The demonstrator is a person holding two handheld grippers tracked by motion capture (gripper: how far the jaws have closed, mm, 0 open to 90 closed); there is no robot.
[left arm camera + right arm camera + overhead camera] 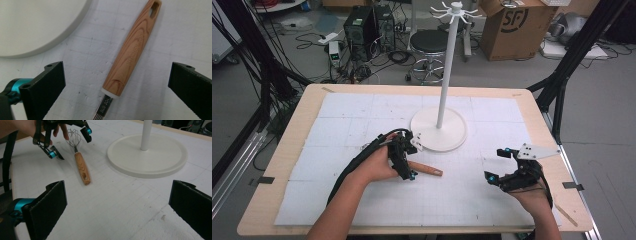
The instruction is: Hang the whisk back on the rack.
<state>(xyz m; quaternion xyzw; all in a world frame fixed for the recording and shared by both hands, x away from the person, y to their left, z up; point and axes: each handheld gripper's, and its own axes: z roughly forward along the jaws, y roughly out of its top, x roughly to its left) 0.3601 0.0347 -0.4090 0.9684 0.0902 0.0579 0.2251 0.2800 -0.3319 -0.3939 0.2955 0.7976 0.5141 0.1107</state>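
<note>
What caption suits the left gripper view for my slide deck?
Open left hand-held gripper straddling a whisk by its wooden handle, beside the white stand base.

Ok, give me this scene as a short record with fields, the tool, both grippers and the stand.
tool: whisk with wooden handle, lying flat on the white mat
left gripper: open, jaws either side of the whisk, not closed on it
right gripper: open, holding nothing, apart from the whisk
stand: white, round base, upright pole, hooks on top

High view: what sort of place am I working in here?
Probably a lab or workshop set up for recording, not a kitchen: a computer tower with tangled cables on the floor, a cardboard shipping box, and a wheeled stool behind the table.
</note>
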